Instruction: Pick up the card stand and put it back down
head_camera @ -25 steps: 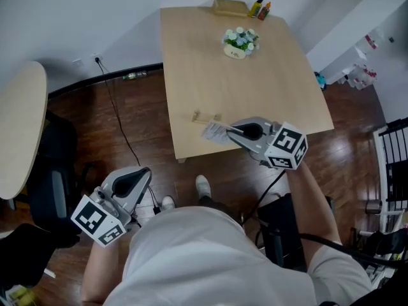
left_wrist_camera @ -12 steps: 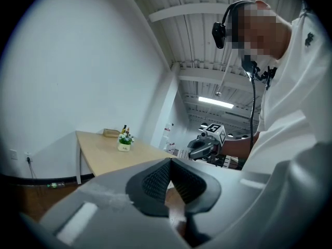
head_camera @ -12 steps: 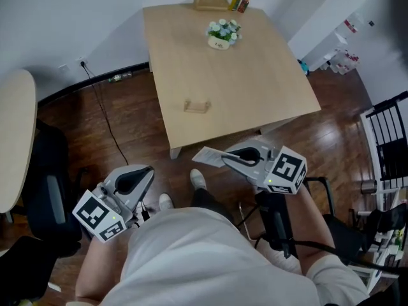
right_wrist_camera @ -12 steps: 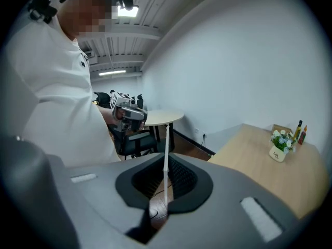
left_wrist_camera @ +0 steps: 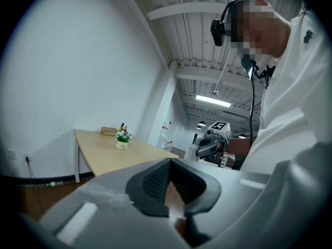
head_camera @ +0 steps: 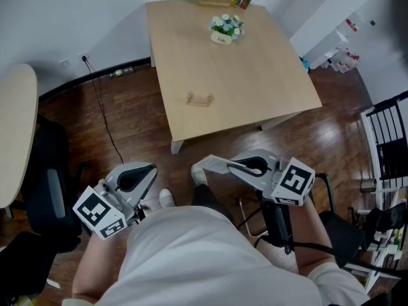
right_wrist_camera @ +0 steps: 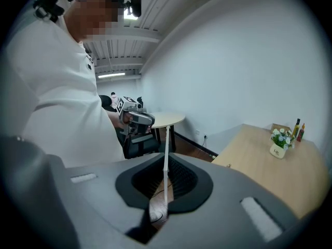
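1. Head view: the stand [head_camera: 199, 99] stood on the table [head_camera: 255, 75], near its front edge. The right gripper [head_camera: 228, 166], off the table, was clamped on a white card [head_camera: 207, 166].
2. Left gripper view: the left gripper [left_wrist_camera: 170, 161] had its jaws together, holding nothing. The pot [left_wrist_camera: 122, 144] label was too small to read.
3. Right gripper view: the card stood edge-on between the pressed jaws.

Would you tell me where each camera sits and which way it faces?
Head view: on the person's head, facing steeply down at the table; shows torso, arms, left gripper, right gripper.
Left gripper view: on the left gripper, facing along shut jaws towards the table; shows the chest.
Right gripper view: on the right gripper, facing along jaws shut on a card; shows the torso.
Shared: all see the table; each gripper view sees the other gripper.
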